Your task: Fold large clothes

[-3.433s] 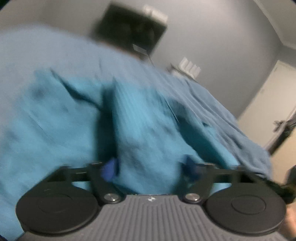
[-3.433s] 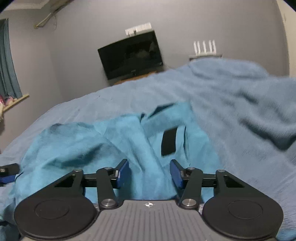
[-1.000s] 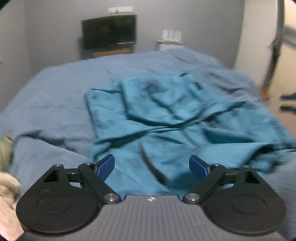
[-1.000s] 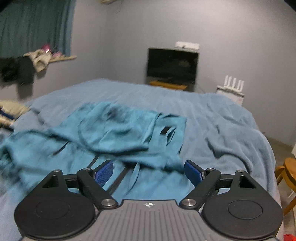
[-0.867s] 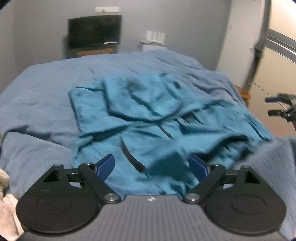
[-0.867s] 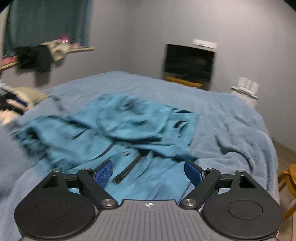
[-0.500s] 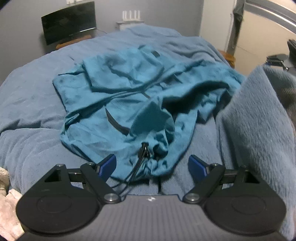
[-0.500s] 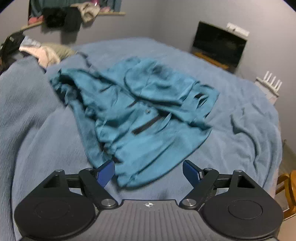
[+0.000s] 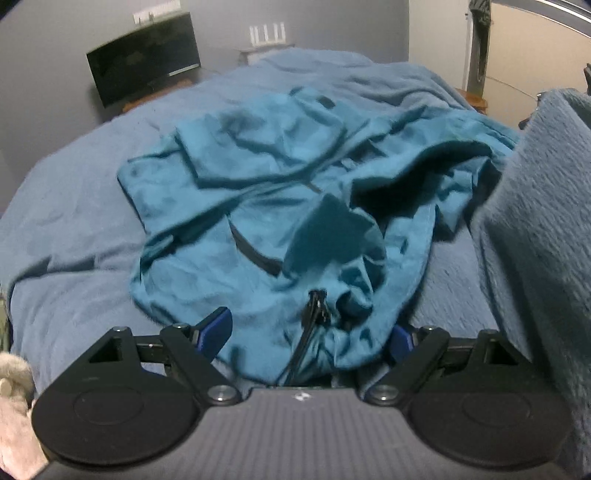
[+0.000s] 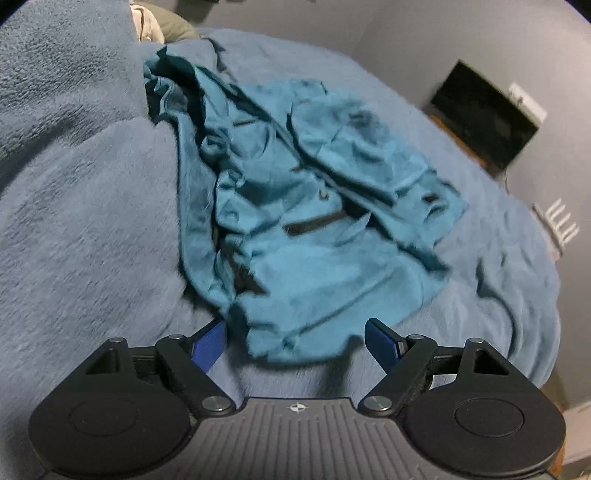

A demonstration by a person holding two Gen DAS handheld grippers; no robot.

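Observation:
A large teal jacket (image 9: 280, 192) lies crumpled on a blue blanket-covered bed (image 9: 66, 221), with a dark zip and a black drawcord (image 9: 312, 317) at its near edge. My left gripper (image 9: 310, 332) is open, its jaws on either side of that near edge and the cord. The jacket also shows in the right wrist view (image 10: 314, 206). My right gripper (image 10: 295, 343) is open, its jaws standing on either side of the jacket's near hem, just above the bed (image 10: 92, 221).
A raised fold of blue blanket (image 9: 535, 229) stands at the right of the left wrist view. A dark television (image 9: 144, 55) is on the far wall. Pale clothes (image 10: 151, 22) lie beyond the blanket. A wooden stool (image 9: 474, 98) stands by the bed.
Both grippers have dropped toward the bed and closed in on the jacket's near edges. The jacket now lies spread on the blanket; both grippers stay open.

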